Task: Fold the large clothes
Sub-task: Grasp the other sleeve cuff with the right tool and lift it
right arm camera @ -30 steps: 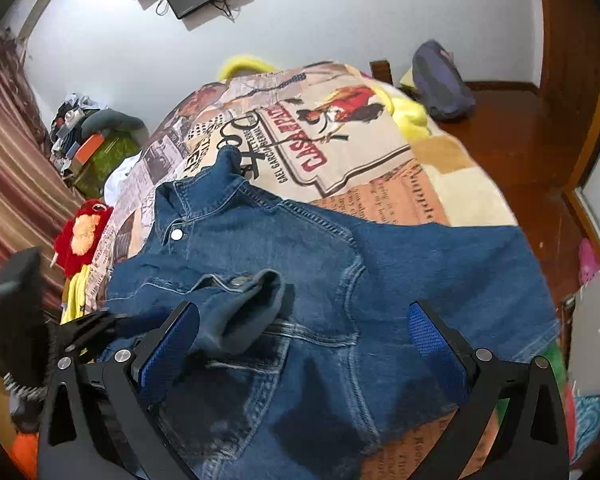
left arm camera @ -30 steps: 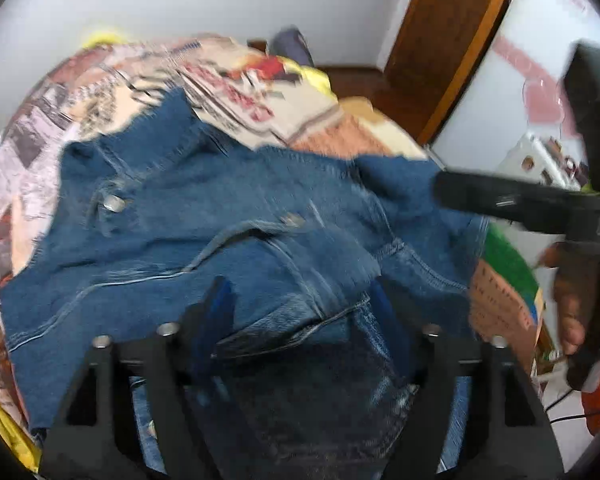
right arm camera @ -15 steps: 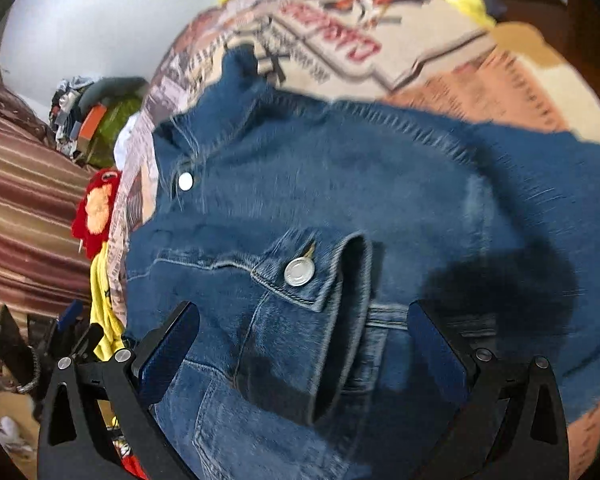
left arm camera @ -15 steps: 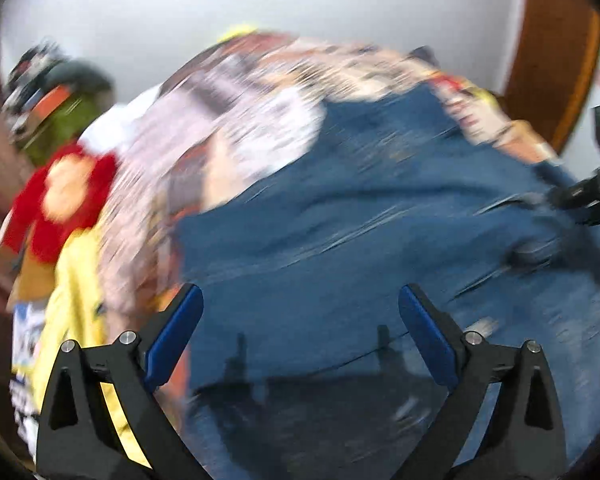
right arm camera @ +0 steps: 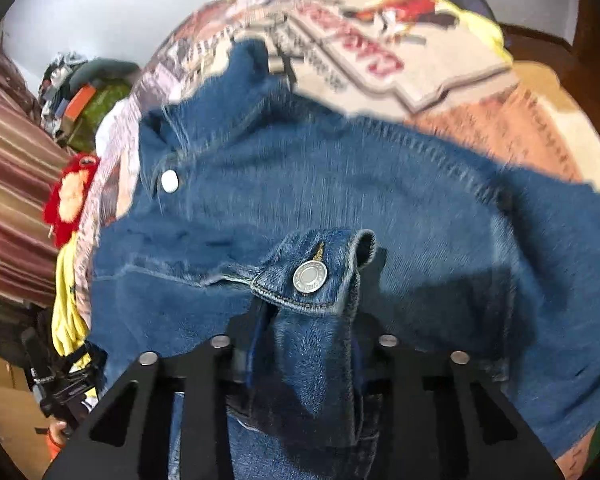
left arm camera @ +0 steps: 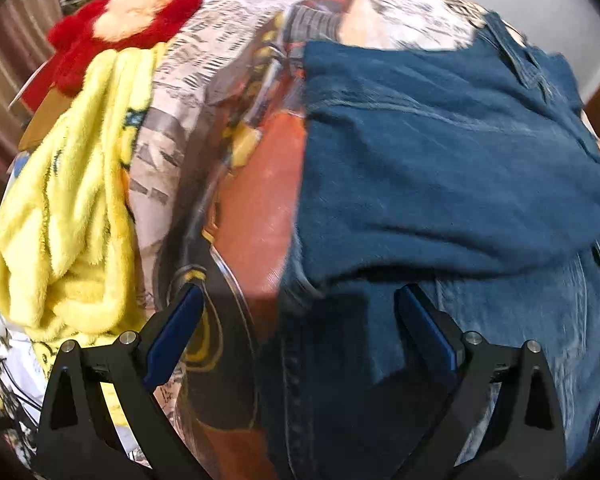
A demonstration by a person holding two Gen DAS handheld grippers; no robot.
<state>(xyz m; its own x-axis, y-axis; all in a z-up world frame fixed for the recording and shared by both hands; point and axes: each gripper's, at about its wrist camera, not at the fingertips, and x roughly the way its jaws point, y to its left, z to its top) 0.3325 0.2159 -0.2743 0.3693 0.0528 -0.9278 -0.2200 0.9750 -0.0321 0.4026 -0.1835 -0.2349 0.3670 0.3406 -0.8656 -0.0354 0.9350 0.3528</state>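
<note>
both wrist views steeply down, close, sharing denim jacket (left arm camera: 440, 152)

Denim jacket (right arm camera: 340, 184): spread on the printed bedspread (right arm camera: 440, 80) covering the bed, collar toward the far wall. Buttoned cuff (right arm camera: 312, 276): lying on the jacket's middle, between the jaws of the right gripper (right arm camera: 304, 344) (closing). Left gripper (left arm camera: 296, 320): over the jacket's left edge. Fleece blanket (left arm camera: 72, 200): bunched left of the jacket. Plush toy (left arm camera: 120, 20): behind the blanket.
</note>
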